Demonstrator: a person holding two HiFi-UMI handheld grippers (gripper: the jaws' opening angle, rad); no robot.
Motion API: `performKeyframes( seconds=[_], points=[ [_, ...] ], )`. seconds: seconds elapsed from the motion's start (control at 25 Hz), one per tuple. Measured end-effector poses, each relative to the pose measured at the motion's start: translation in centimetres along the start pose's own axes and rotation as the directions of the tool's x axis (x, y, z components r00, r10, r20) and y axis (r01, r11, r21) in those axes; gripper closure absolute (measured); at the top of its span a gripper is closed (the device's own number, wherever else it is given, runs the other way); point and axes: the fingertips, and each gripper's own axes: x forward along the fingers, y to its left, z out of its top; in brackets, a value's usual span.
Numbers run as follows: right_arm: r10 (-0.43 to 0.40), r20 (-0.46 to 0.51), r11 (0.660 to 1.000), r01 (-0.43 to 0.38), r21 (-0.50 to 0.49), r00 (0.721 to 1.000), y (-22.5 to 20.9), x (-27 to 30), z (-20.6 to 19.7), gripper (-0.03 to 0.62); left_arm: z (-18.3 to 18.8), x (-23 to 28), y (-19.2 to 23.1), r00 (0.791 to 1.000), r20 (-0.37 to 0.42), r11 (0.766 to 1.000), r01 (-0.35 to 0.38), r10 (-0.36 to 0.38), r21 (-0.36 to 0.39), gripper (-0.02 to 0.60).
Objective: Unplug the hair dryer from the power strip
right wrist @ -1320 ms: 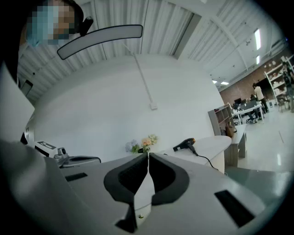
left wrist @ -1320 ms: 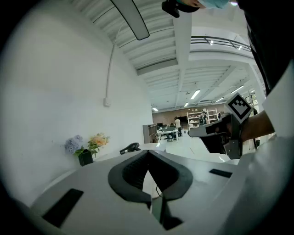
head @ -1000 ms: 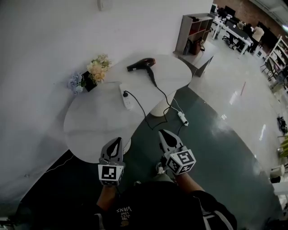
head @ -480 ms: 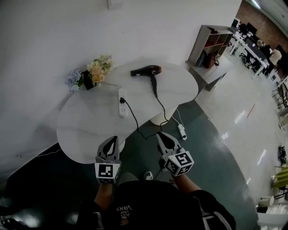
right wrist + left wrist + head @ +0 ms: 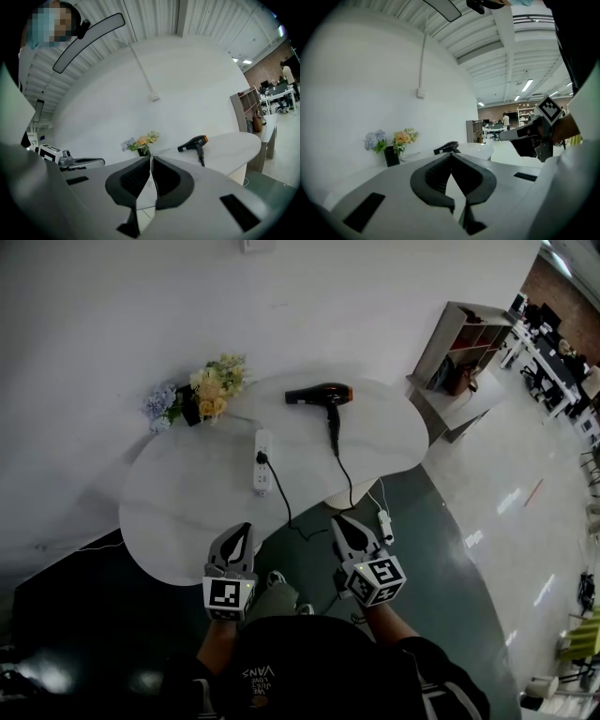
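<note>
I haven't begun: the black plug (image 5: pixel 263 458) of the black, orange-ended hair dryer (image 5: pixel 319 395) sits in the white oblong power strip (image 5: pixel 262 482). My left gripper (image 5: pixel 242 535) and right gripper (image 5: pixel 343 526), 2 clenched and empty, hang well short of it.

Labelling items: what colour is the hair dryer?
The hair dryer is black with an orange end; head view.

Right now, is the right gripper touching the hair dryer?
Apart. The head view shows the right gripper held short of the table, while the hair dryer lies near the table's far edge, a clear stretch away.
</note>
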Motion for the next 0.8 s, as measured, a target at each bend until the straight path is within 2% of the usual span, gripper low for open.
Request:
performKeyframes(
  seconds=[0.48, 0.8],
  points=[
    [-0.024, -0.019, 1.0, 0.024, 0.003, 1.0, -2.0, 8.6, 1.5, 0.548, -0.1, 6.8, 4.9, 0.998, -0.011, 0.998, 0.063, -0.063, -0.009, 0.563],
    [-0.043, -0.011, 0.999, 0.043, -0.011, 0.999, -2.1, 13.8, 2.1, 0.548, -1.1, 9.4, 8.8, 0.995, -0.018, 0.995, 0.098, -0.098, -0.01, 0.563]
  ],
)
